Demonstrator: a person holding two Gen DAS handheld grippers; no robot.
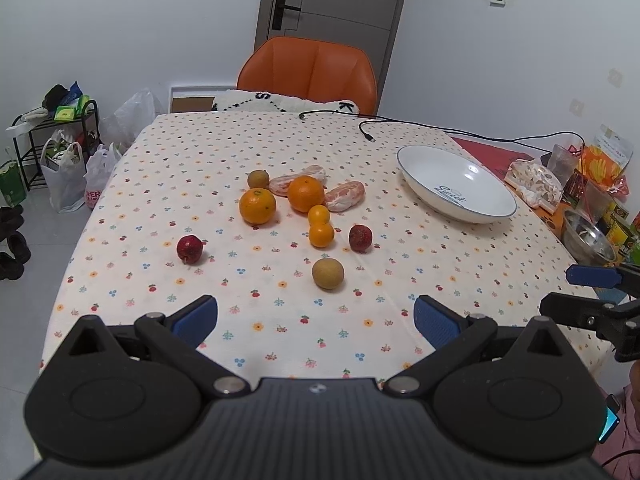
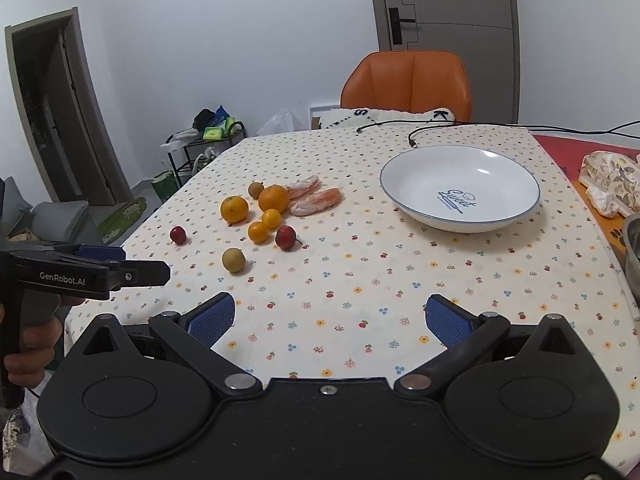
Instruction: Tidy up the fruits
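Item: loose fruit, centre-left of both views, on the flowered tablecloth (image 2: 360,280). Two large oranges (image 1: 257,205), two small oranges (image 1: 321,235) touching each other, two peeled citrus segments (image 1: 345,196) behind them, two brown round fruits (image 1: 328,273), two small red fruits (image 1: 360,238). None in the white dish (image 2: 460,192), which sits empty at right centre.

Item: left gripper (image 1: 316,318), bottom of its own view, jaws spread wide, holding nothing. Right gripper (image 2: 331,318), likewise wide open and empty; both are short of the fruit.

Hazards, as you judge them:
- Round fruit likely rolls if you nudge it with one pad before closing; the red one at far left sits nearest the table edge.
- Peeled segments look soft; squeezing hard may crush them.
- Touching small oranges: you may knock one while taking the other.
- The dish rim is shallow; fruit dropped from height could bounce out.
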